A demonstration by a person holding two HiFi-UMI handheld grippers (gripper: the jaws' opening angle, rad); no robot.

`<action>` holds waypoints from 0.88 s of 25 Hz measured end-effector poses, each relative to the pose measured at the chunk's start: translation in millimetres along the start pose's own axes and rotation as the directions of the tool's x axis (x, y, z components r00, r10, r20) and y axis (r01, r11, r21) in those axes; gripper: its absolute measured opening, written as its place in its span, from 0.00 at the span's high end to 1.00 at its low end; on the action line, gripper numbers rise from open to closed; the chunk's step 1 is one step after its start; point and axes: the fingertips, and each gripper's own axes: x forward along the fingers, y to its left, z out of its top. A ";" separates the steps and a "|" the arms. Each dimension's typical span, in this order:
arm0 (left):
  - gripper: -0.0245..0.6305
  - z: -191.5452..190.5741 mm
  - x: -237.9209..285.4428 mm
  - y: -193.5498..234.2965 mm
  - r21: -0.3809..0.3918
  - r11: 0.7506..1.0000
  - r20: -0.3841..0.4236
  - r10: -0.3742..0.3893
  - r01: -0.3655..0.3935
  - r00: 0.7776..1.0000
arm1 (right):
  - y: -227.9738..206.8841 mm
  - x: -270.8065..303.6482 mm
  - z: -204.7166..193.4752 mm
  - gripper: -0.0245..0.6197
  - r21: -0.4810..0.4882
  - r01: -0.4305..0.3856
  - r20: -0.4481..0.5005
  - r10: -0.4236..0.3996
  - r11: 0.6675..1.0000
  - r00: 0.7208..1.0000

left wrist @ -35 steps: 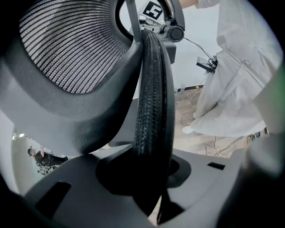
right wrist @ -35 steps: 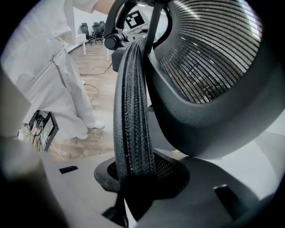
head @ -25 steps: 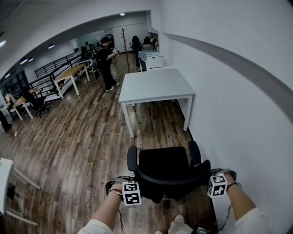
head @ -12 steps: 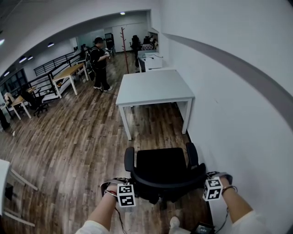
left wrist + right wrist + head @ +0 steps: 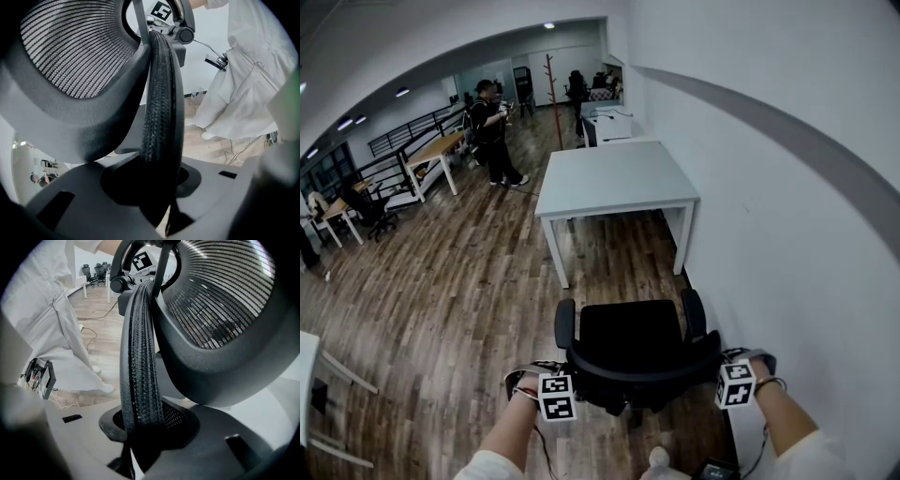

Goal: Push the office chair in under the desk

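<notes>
We find the chair (image 5: 633, 342) near us on the floor (image 5: 459, 281), its seat turned toward the worktop (image 5: 619, 178), which stands farther off with a strip of floor between the two. Both sit close to the wall (image 5: 787, 234) on the right. Our left claw (image 5: 570, 373) clamps the left edge of the chair's back, and our right claw (image 5: 719, 361) clamps the right edge. Beyond the worktop's far left corner stands a person (image 5: 492, 131), with a coat stand (image 5: 554, 94) farther back to their right. More tables (image 5: 439, 150) lie farther left beside a railing (image 5: 403, 136).
</notes>
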 end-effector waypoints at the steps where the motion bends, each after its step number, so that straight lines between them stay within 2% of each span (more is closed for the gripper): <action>1: 0.80 -0.4 0.2 2.2 0.000 1.000 0.000 0.003 -0.003 1.000 | -2.2 0.6 -0.1 0.78 -0.001 0.003 0.000 -0.003 1.000 1.000; 22: 0.79 1.0 20.8 63.3 -0.015 1.000 0.001 0.010 -0.010 1.000 | -62.7 19.1 -7.5 0.78 -0.006 -0.008 0.006 0.008 1.000 1.000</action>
